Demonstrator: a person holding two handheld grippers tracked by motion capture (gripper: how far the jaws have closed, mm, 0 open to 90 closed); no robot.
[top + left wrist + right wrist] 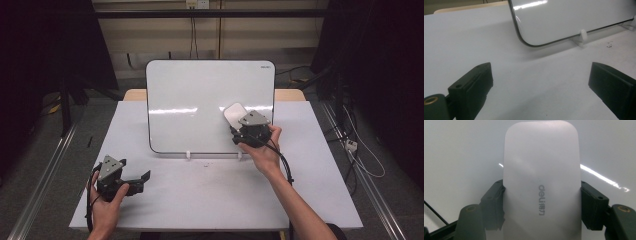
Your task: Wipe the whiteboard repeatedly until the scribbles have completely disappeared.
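the right gripper (541, 202) has its two black jaws pinching a white eraser (541, 177) from either side, the pads pressed flat against its long edges; the eraser has rounded corners and grey printed lettering on its back, and it stands up out of the jaws; in the high view the eraser (234, 114) is held against the lower right part of the whiteboard (200, 100), with the right gripper (243, 131) just below it and the person's right hand (262, 150) wrapped around the gripper's body; a black cable trails from it along the forearm; the whiteboard leans upright on small white clips on the white table (200, 195), and its surface shows bright streaks of reflected light; the left gripper (142, 178) rests low near the table's front left corner, well apart from the whiteboard, held in the left hand (107, 200); its jaws are spread wide with nothing between them, pointing across the bare table toward the whiteboard's (574, 20) lower left corner.
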